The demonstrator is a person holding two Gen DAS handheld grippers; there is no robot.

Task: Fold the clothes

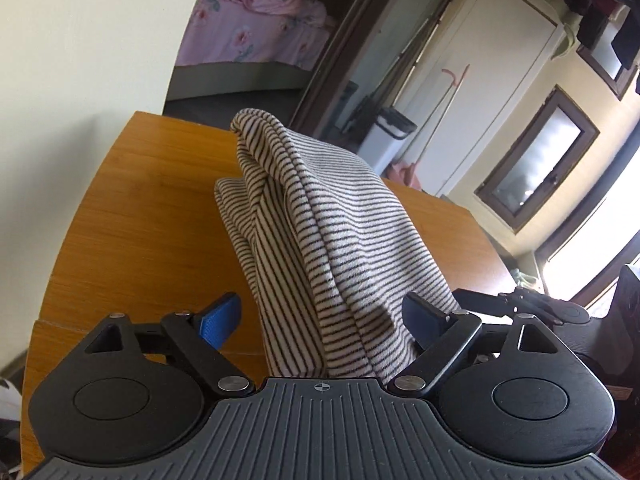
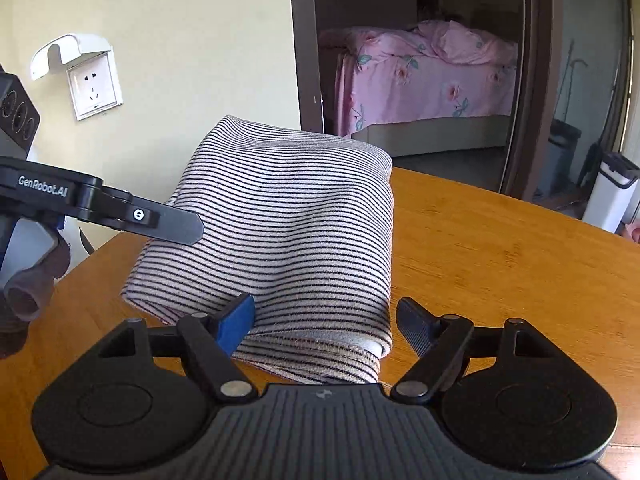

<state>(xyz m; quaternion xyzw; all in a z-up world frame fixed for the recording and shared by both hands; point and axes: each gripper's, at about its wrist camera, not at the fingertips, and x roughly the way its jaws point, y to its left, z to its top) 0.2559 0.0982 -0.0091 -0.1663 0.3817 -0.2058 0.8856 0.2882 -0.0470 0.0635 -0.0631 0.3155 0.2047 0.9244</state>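
Striped garment [image 2: 280, 232] sits folded in a thick bundle on the wooden table [image 2: 500, 248], one fold humped up. The left gripper [image 1: 324, 316] has its jaws spread wide, cloth lying between the blue pads but not pinched. The right gripper [image 2: 324, 320] is released too, jaws straddling the bundle's near corner
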